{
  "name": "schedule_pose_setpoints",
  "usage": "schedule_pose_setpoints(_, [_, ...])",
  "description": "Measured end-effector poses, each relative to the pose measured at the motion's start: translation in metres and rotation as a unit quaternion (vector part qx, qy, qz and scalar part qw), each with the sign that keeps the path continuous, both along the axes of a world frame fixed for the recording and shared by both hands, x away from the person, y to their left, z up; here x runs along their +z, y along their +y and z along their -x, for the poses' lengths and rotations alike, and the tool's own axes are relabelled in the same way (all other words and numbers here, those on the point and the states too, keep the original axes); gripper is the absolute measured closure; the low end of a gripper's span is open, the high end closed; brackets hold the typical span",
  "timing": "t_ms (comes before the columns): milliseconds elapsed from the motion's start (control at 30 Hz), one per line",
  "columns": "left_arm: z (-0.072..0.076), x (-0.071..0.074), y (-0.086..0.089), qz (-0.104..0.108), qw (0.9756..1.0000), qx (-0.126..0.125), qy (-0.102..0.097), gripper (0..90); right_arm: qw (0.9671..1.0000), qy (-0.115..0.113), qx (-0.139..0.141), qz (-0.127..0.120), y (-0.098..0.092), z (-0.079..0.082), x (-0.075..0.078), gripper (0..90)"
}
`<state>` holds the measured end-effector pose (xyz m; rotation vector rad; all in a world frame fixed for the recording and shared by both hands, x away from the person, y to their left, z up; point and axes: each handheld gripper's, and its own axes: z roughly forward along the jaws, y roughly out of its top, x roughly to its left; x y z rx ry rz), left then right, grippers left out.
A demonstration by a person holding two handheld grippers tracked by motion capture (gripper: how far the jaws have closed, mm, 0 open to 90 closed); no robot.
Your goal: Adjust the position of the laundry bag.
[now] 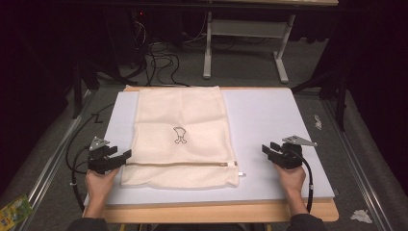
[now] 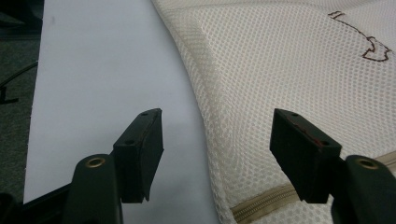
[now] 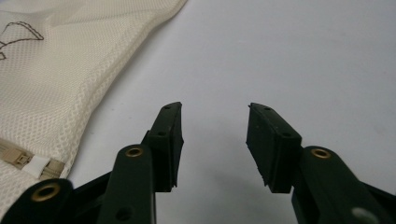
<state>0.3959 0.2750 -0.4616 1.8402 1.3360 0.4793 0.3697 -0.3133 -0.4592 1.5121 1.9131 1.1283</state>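
I'm working in a lab-like recording room: dark curtains all around, loose cables (image 1: pixel 161 60) on grey carpet at twelve o'clock, a bare table frame (image 1: pixel 245 41) beyond, and metal rails (image 1: pixel 53 163) flanking my white-topped table (image 1: pixel 269 120).

No readable text, brand or number is found anywhere; only a small dark outline drawing, without letters, is printed on the cream mesh bag (image 1: pixel 179 130) lying on the bench (image 1: pixel 269 120).

A cream mesh laundry bag (image 1: pixel 180 137) lies flat on the table. Its zipper (image 1: pixel 183 164) runs across near the front edge, closed.
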Motion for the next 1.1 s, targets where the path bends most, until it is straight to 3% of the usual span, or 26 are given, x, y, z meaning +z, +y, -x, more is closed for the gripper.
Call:
schedule_pose_setpoints(100, [0.0, 0.0, -0.001, -0.001, 1.0, 0.0, 0.001, 34.1, 0.9999, -0.009, -0.001, 0.005, 0.004, 0.001, 0.002, 53.4])
schedule_pose_setpoints(467, [0.0, 0.0, -0.006, -0.003, 0.9999, 0.003, 0.011, 31.9, 0.9991, 0.021, 0.036, -0.01, 0.025, -0.006, -0.002, 51.3])
schedule_pose_setpoints(767, [0.002, 0.001, -0.007, -0.005, 0.9998, 0.005, 0.019, 30.6, 0.9959, 0.036, 0.083, -0.006, 0.053, -0.008, 0.0, 54.5])
schedule_pose_setpoints(1100, [0.0, -0.001, -0.017, -0.012, 0.9995, -0.006, 0.028, 30.4, 0.9916, 0.061, 0.114, -0.004, 0.076, -0.013, -0.005, 54.7])
